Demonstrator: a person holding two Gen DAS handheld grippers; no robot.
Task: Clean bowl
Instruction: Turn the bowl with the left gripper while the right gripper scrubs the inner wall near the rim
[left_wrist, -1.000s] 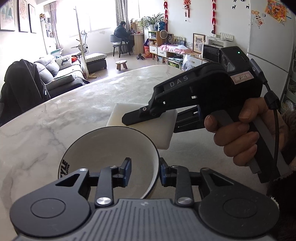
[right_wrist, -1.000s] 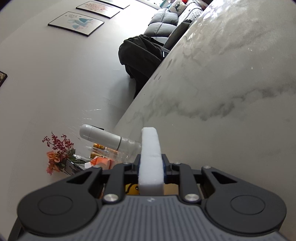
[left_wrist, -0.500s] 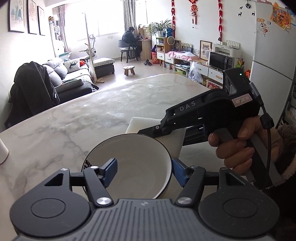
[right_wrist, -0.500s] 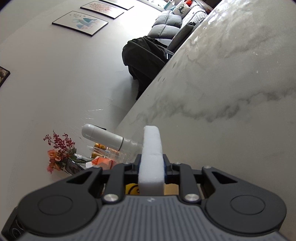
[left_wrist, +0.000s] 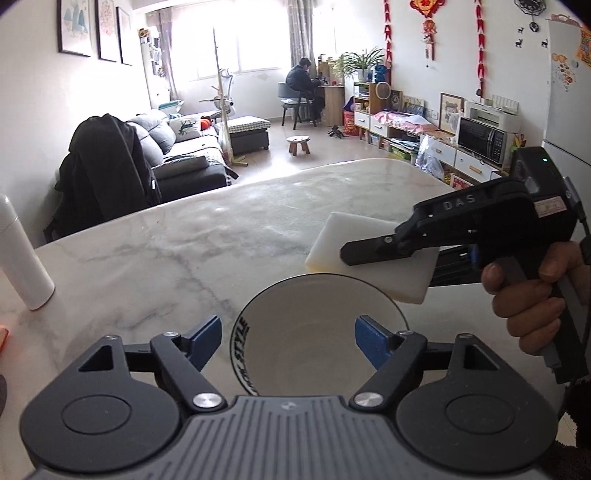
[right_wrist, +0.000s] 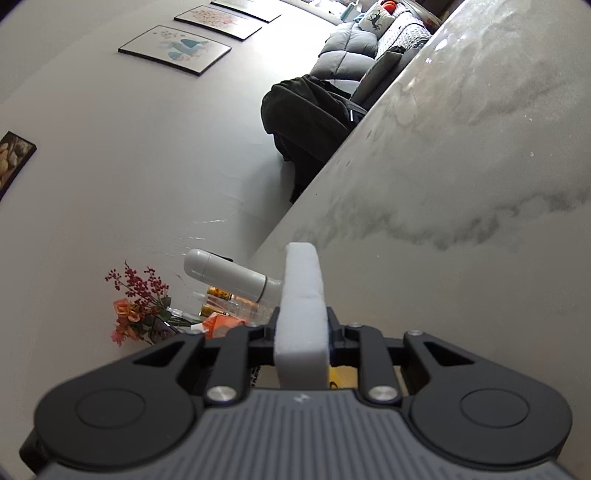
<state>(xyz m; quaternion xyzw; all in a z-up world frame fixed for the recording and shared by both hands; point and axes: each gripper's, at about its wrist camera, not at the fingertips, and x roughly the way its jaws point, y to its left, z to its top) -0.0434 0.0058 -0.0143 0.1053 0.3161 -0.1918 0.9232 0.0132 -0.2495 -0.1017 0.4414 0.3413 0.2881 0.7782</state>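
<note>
A white bowl (left_wrist: 321, 332) with a black rim and "STYLE" lettering sits upright on the marble table (left_wrist: 184, 251). My left gripper (left_wrist: 290, 341) hangs over its near side with its jaws opening. The blue pads (left_wrist: 207, 338) stand wide on either side and do not press on the rim. My right gripper (left_wrist: 354, 258), held by a hand (left_wrist: 528, 295), is shut on a white sponge (left_wrist: 373, 266) just past the bowl's far right rim. In the right wrist view the sponge (right_wrist: 303, 317) stands on edge between the shut fingers of the right gripper (right_wrist: 301, 338); the bowl is out of that view.
A white bottle (left_wrist: 22, 258) stands at the table's left edge, also seen lying across the right wrist view as the bottle (right_wrist: 229, 277) beside flowers (right_wrist: 136, 310). A black jacket (left_wrist: 103, 173) hangs beyond the far edge. A person (left_wrist: 301, 88) sits at a distant desk.
My left gripper's jaws have spread apart off the bowl's rim and drawn back a little, leaving the bowl on the table. The right gripper with the sponge has stayed about where it was.
</note>
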